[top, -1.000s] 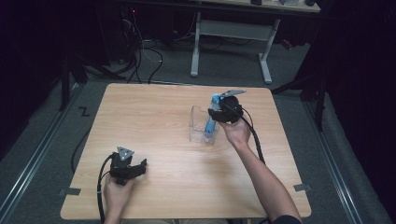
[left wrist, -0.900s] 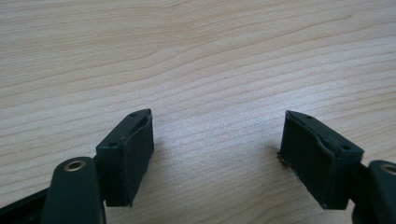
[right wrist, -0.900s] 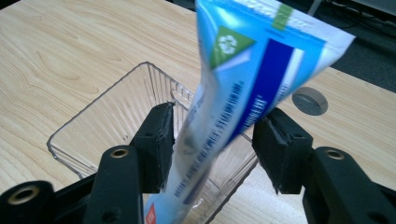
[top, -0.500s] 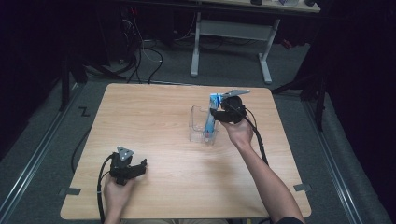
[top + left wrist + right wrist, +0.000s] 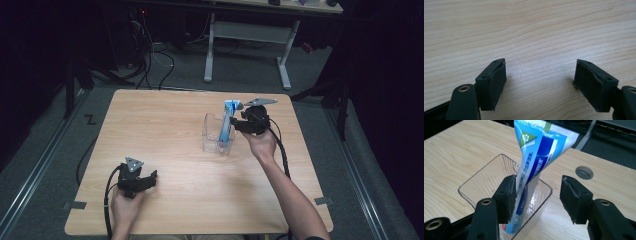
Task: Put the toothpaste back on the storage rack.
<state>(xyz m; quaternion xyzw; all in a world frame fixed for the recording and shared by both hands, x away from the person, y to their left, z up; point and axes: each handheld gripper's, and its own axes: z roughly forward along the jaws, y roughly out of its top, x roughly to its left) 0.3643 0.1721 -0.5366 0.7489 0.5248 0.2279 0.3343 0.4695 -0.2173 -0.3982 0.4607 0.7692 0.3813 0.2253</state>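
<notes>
Your right hand-held gripper (image 5: pixel 537 196) has just been opening and stands wide around the toothpaste tube (image 5: pixel 537 162), which stands tilted in the clear bin (image 5: pixel 477 185) mid-worktop (image 5: pixel 165 130); your left hand-held gripper (image 5: pixel 540 82) gapes empty.

The toothpaste tube (image 5: pixel 537 162) carries white Chinese characters down its dark blue stripe, too small to read surely. Above them, near the tube's flat end, a green triangle holds a white dotted emblem.
</notes>
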